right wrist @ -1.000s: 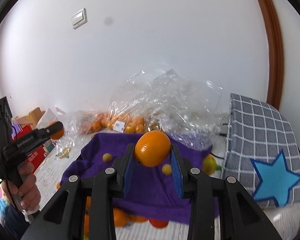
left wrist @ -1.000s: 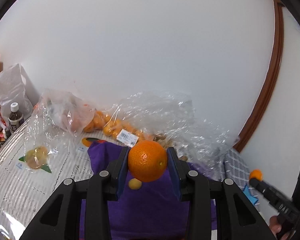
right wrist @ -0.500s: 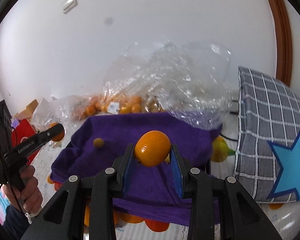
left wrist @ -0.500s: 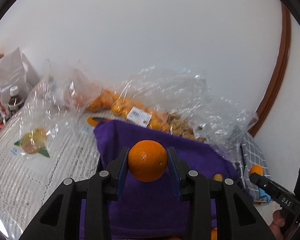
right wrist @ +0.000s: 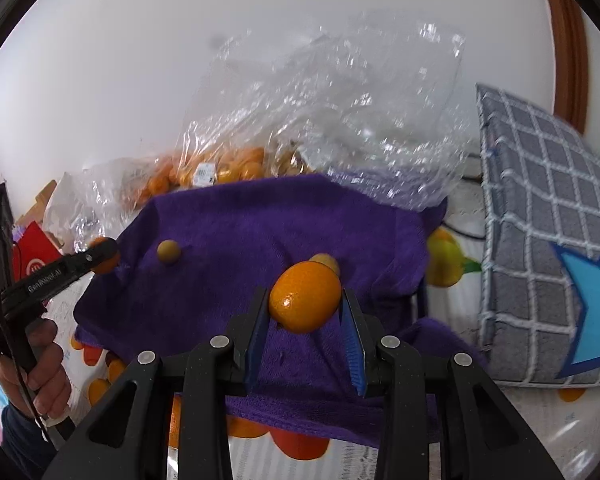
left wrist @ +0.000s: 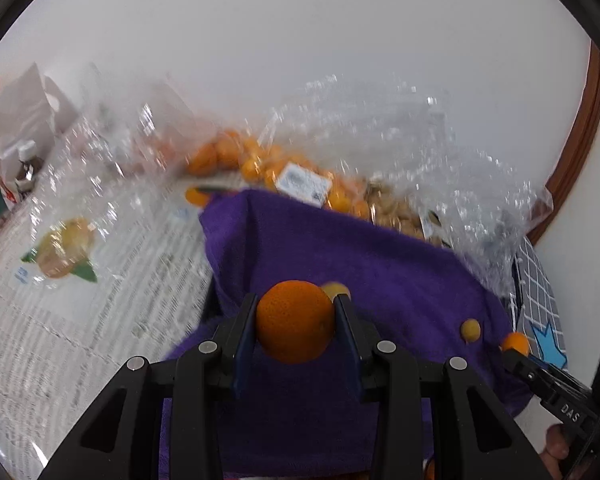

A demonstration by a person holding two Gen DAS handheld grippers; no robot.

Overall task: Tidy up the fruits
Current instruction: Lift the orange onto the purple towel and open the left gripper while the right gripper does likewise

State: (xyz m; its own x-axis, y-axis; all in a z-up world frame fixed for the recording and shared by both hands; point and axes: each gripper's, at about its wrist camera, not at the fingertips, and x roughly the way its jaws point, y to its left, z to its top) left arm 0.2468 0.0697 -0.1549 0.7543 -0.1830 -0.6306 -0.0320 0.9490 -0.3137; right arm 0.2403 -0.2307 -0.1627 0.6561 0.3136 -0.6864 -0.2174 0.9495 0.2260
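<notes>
My left gripper (left wrist: pixel 295 322) is shut on a round orange (left wrist: pixel 295 321) and holds it above a purple cloth (left wrist: pixel 360 264). My right gripper (right wrist: pixel 305 298) is shut on a smooth orange (right wrist: pixel 305 296) over the same cloth (right wrist: pixel 240 232). Two small yellowish fruits lie on the cloth (right wrist: pixel 169 251) (right wrist: pixel 327 261); they also show in the left wrist view (left wrist: pixel 470 330) (left wrist: pixel 336 290). Each gripper shows in the other's view: the right one (left wrist: pixel 516 345), the left one (right wrist: pixel 104 255).
Clear plastic bags (left wrist: pixel 400 152) of small oranges (left wrist: pixel 236 160) lie behind the cloth by the wall. A grey checked cushion (right wrist: pixel 540 240) with a blue star stands at the right. A bottle (left wrist: pixel 24 164) and white bag stand at far left.
Both grippers have moved forward and tilted down over the purple cloth, each still holding its orange. The cloth fills more of both views.
</notes>
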